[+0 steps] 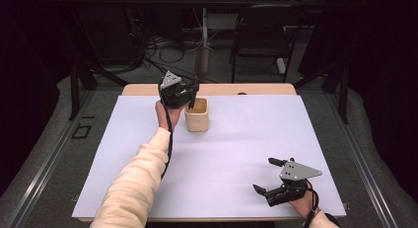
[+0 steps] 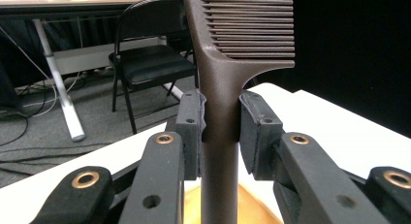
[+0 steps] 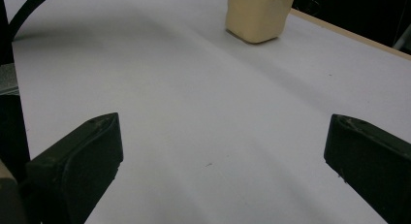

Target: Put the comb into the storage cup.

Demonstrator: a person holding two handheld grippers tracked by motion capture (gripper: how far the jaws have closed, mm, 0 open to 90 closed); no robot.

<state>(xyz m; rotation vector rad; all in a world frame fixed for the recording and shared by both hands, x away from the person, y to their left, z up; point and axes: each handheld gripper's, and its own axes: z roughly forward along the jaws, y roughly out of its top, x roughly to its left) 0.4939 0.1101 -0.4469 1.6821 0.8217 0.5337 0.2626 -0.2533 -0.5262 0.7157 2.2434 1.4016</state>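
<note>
A dark brown comb [image 2: 228, 64] stands upright with its handle pinched between the pads of my left gripper [image 2: 220, 127], teeth pointing right. Below the handle shows the yellowish inside of a cup [image 2: 252, 207]. From above, the left gripper [image 1: 190, 98] hovers over the rim of the small tan cup [image 1: 198, 117] at the far middle of the table. My right gripper [image 1: 266, 174] rests near the table's front right, its jaws wide apart with nothing between them. The cup [image 3: 257, 13] stands far ahead of it.
A white sheet [image 1: 222, 154] covers the table. Beyond the far edge stand a black folding chair [image 1: 261, 35], cables on the floor and a table leg [image 2: 58, 78].
</note>
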